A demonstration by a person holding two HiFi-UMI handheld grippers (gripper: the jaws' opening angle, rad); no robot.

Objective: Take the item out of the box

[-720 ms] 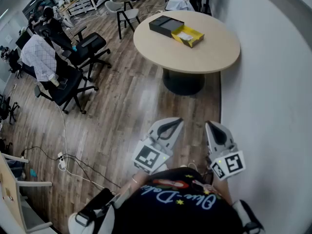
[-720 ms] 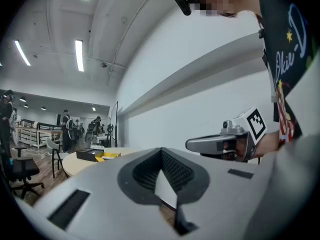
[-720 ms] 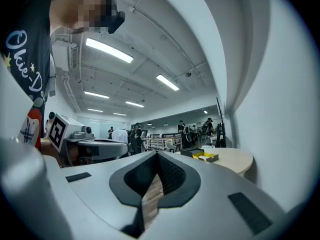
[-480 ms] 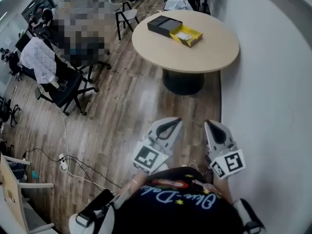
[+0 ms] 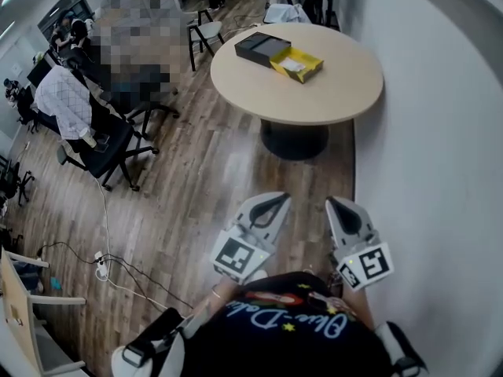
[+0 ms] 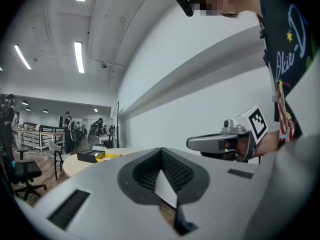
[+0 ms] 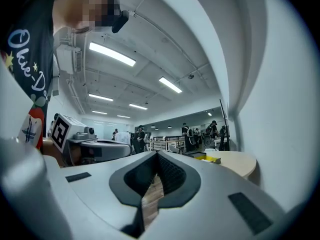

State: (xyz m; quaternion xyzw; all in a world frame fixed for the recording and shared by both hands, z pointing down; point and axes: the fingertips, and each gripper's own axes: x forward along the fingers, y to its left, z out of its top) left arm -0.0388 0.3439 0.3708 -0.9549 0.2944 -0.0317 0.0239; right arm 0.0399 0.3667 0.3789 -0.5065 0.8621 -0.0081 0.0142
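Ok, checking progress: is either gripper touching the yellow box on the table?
No, the left gripper and right gripper sit by the person's body, far from the yellow box on the round table.

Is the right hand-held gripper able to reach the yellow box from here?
Probably not: the right hand-held gripper is near the person's body, while the yellow box lies on the table across the floor. Nothing blocks the way.

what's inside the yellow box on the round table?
The open yellow box holds a pale flat item, too small to identify. Anything lying under that item is covered.
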